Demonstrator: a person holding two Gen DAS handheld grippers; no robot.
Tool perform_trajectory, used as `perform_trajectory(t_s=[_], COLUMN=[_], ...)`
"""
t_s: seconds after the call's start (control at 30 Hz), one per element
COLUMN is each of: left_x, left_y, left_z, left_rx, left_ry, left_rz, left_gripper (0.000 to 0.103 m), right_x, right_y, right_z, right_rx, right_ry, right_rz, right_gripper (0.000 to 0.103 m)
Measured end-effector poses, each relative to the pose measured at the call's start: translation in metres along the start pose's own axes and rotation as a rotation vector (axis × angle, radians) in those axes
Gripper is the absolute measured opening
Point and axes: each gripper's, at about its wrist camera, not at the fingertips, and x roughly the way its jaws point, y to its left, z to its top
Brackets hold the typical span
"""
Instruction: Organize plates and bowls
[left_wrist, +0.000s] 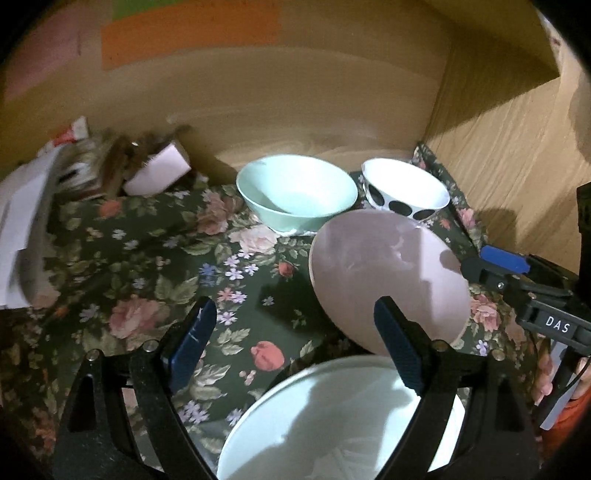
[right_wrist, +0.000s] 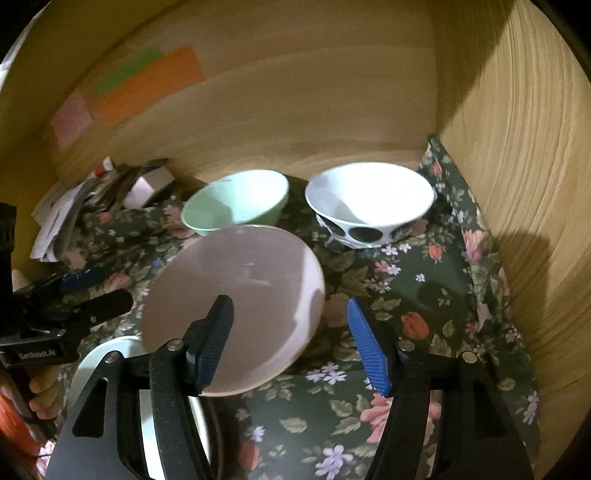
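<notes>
A pink plate (left_wrist: 369, 273) (right_wrist: 240, 288) lies on the floral cloth (left_wrist: 147, 266), and its near edge overlaps a white plate (left_wrist: 332, 417) (right_wrist: 110, 354). Behind it stand a mint bowl (left_wrist: 295, 192) (right_wrist: 236, 203) and a white bowl with black dots (left_wrist: 406, 192) (right_wrist: 369, 206), side by side and upright. My left gripper (left_wrist: 295, 332) is open over the cloth, its right finger in front of both plates. My right gripper (right_wrist: 291, 343) is open too; the pink plate's right edge reaches between its fingers, and neither pad presses on it. Each gripper shows at the edge of the other's view.
Wooden walls close the space at the back (right_wrist: 295, 110) and on the right (right_wrist: 517, 184). Papers and a small box (left_wrist: 155, 170) (right_wrist: 147, 184) are piled at the back left. Coloured notes (right_wrist: 147, 85) stick to the back wall. A hand (right_wrist: 40, 391) holds the left gripper.
</notes>
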Motion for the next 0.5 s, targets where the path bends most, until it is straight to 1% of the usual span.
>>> perform_trajectory(t_s=[0.17,0.37,0.43,0.5], left_x=[0.023,0.045,0.051,0.057], left_y=[-0.002,-0.005,-0.006,-0.008], left_z=[0.005,0.01,0.01,0.011], left_rx=[-0.006,-0.003,-0.008,-0.005], left_ry=[0.038,0.079,0.097,0.114], left_rz=[-0.014,-0.012,-0.018,-0.018], left_gripper=[0.088,0.087,0.083,0.074], right_x=[0.017,0.033,0.038,0.042], right_y=[-0.007,-0.007,-0.007,-0.007], right_z=[0.0,-0.002,-0.004,-0.005], right_rx=[0.012,-0.005,-0.003,-0.003], right_ry=[0.026,0.052,0.066,0.075], right_rz=[-0.006,-0.001,0.007,0.012], right_gripper=[0.061,0.061,0.061,0.057])
